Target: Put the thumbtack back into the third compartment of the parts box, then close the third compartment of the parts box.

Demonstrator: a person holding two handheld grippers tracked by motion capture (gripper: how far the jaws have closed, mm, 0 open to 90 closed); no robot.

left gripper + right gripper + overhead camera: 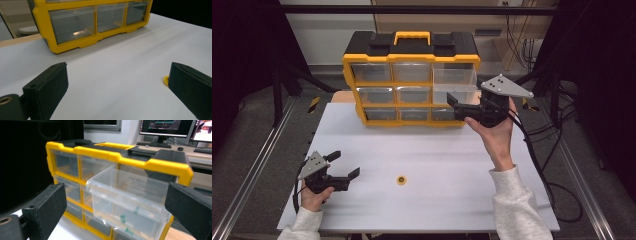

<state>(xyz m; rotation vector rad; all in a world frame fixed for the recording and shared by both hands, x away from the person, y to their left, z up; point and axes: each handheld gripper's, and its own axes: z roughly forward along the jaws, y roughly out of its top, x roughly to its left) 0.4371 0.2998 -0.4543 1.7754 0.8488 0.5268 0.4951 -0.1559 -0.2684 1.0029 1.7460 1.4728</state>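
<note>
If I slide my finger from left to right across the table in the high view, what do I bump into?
left gripper → small yellow ring → right gripper, open in front of the pulled-out clear drawer of the yellow organizer.

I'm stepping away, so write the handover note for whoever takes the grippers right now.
Left gripper: open, holding nothing, low over the white table at its near left.
Right gripper: open, nothing between the jaws, in front of the yellow drawer cabinet at its right column.
Top-right clear drawer: pulled partway out; small green parts lie in it.
Small yellow disc: on the table, near centre, untouched.
Done: drawer opened.
Left, as it looks: probably pick up the disc, drop it in the open drawer, push the drawer shut.
</note>
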